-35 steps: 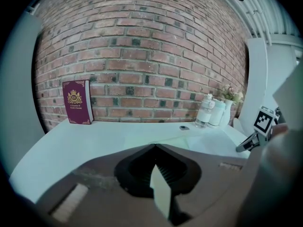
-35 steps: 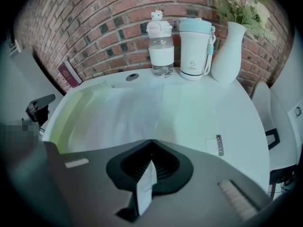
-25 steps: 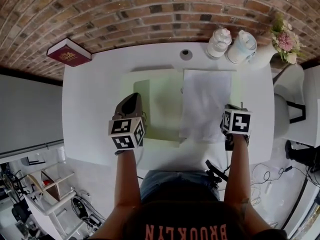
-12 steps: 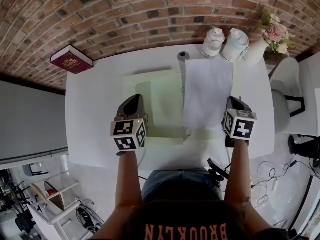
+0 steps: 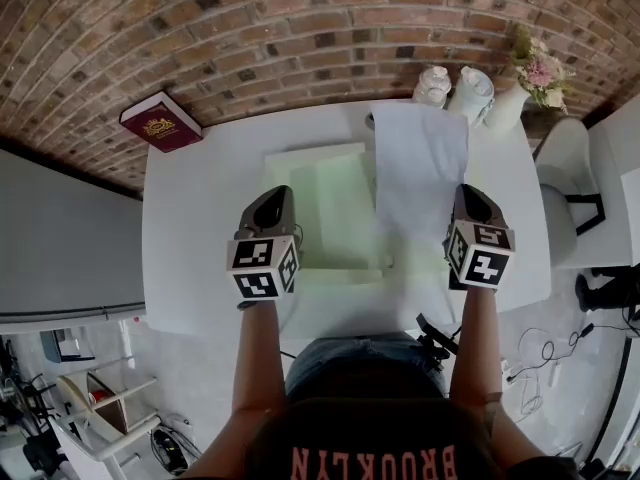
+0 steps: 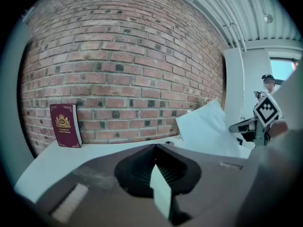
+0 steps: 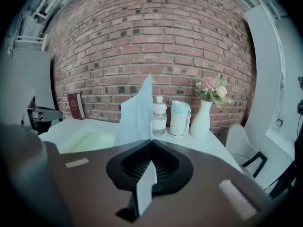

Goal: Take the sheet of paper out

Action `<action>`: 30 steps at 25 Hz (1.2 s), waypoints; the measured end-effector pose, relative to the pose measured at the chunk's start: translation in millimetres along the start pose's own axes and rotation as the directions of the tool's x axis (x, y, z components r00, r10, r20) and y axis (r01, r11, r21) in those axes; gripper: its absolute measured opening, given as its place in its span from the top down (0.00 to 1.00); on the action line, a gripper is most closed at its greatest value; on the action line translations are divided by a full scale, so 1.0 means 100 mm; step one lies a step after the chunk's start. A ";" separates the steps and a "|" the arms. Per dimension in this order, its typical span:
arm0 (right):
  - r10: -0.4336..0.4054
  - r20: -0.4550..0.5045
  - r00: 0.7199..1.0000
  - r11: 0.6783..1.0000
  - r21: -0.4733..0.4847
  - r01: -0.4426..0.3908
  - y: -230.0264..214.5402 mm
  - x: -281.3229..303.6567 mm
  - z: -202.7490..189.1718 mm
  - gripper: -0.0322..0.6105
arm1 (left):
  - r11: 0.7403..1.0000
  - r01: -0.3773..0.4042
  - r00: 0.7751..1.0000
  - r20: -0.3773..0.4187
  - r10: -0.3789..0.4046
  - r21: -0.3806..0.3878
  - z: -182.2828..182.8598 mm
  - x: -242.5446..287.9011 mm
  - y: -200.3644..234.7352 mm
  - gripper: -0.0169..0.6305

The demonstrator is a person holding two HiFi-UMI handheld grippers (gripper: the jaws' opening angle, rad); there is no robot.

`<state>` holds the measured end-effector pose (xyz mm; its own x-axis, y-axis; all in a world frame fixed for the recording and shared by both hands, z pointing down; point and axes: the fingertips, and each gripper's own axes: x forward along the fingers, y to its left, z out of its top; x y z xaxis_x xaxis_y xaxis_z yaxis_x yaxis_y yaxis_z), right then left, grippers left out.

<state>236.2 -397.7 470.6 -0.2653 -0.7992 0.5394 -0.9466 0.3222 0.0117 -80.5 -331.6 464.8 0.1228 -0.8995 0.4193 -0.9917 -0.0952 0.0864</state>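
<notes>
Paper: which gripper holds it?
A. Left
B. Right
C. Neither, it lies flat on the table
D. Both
B: in the right gripper view the paper stands up out of the shut right gripper, while the left gripper is clamped on the edge of the green folder instead.

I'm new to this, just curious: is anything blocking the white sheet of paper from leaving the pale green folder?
Nothing visible does. The right claw holds the white paper sheet raised beside the pale green folder, whose edge the left claw grips.
</notes>
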 end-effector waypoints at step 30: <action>-0.124 0.446 0.887 0.992 0.023 0.126 0.61 -1.45 0.89 0.95 | 0.998 -0.010 0.937 0.350 -0.013 0.062 0.95 -1.26 0.40 0.98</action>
<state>200.2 -307.1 318.2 -0.1999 -0.9745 0.1017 -0.9766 0.2066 0.0602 -138.8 -263.0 329.3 0.1145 -0.9906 0.0753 -0.9933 -0.1129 0.0259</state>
